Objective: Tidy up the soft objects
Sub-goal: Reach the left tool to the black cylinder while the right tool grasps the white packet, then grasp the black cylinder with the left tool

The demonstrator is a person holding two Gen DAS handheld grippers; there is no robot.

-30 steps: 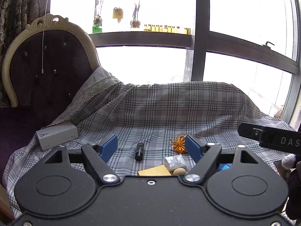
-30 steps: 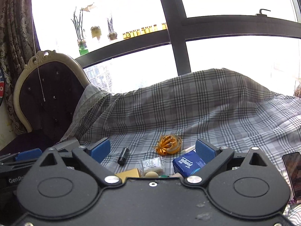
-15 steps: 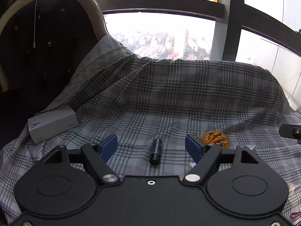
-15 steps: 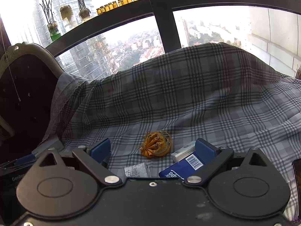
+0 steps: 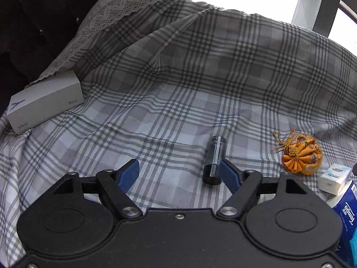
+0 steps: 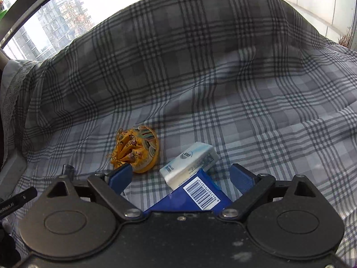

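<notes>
An orange drawstring pouch (image 5: 301, 156) (image 6: 136, 149) lies on the plaid cloth. Beside it is a white tissue pack (image 5: 334, 178) (image 6: 191, 163), with a blue tissue pack (image 5: 348, 214) (image 6: 194, 196) leaning on it. My right gripper (image 6: 183, 174) points down over the blue pack, which sits between its jaws. The jaws are closing, and the pads stand clear of the pack. My left gripper (image 5: 178, 167) is open over bare cloth. A dark cylinder (image 5: 214, 158) (image 6: 67, 169) lies just inside its right finger.
A white phone box (image 5: 44, 102) rests at the far left against a lace-edged fold of the plaid cloth (image 5: 178, 78). The cloth rises into a hump behind the objects. A dark upholstered chair (image 5: 33, 22) stands at the left, windows behind.
Both grippers have dropped and tipped down toward the cloth, so the objects look larger and nearer. The blue pack now sits between the right jaws. The cylinder is now by the left gripper's right finger.
</notes>
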